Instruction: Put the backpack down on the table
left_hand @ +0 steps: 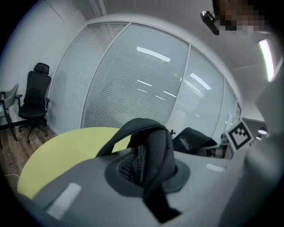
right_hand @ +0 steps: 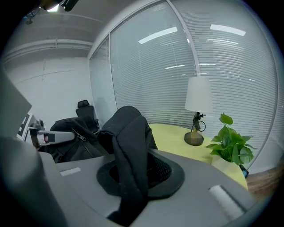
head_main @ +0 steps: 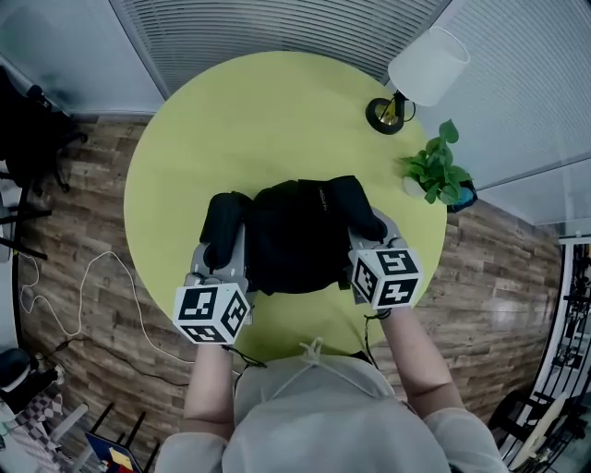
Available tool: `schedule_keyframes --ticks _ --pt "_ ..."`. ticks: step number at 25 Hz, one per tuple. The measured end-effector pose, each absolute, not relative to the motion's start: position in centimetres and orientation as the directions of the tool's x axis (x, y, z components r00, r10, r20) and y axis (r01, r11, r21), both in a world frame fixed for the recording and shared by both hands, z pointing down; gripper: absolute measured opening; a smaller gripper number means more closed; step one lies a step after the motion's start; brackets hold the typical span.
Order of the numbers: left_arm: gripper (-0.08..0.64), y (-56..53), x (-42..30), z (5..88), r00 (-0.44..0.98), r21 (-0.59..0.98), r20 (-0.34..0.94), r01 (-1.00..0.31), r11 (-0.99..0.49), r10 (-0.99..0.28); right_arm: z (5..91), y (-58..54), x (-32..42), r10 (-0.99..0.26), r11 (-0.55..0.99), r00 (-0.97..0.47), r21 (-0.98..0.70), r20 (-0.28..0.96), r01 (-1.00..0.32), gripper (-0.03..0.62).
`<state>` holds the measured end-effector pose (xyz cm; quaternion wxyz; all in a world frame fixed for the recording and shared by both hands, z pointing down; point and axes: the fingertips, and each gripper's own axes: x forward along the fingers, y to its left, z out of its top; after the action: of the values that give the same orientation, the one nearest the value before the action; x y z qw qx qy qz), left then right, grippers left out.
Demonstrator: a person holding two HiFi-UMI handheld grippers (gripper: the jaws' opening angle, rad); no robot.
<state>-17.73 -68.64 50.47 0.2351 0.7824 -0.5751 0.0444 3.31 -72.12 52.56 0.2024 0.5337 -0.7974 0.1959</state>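
You face a round yellow-green table [head_main: 185, 166] on a wood-plank floor [head_main: 92, 185]. Beyond it runs a glass wall with closed horizontal blinds [head_main: 277, 28]; bright light strips [left_hand: 153, 53] show in the panes. At the table's far right edge stand a table lamp [head_main: 420, 74] with a white shade and, nearer you, a potted green plant [head_main: 436, 171]. To your left, a black office chair [left_hand: 34, 102] stands near a white wall [left_hand: 40, 40], and a white cable [head_main: 92, 263] loops across the floor.

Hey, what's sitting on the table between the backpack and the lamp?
Nothing. In the head view the table is bare between backpack and lamp.
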Motion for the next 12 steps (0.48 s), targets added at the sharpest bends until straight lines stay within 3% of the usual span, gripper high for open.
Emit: schedule_keyframes --ticks 10,12 --pt "0.040 -68.2 -17.4 53.6 0.273 0.237 0.369 -0.952 -0.194 -0.889 55.6 -71.9 4.0 -0.772 0.351 -0.322 -0.054 0.547 -0.935 0.054" --pt "0.041 -67.9 -17.6 53.9 0.259 0.234 0.363 -0.955 -0.182 -0.895 55.6 -71.8 3.7 -0.770 0.360 -0.331 -0.057 0.545 -0.931 0.079"
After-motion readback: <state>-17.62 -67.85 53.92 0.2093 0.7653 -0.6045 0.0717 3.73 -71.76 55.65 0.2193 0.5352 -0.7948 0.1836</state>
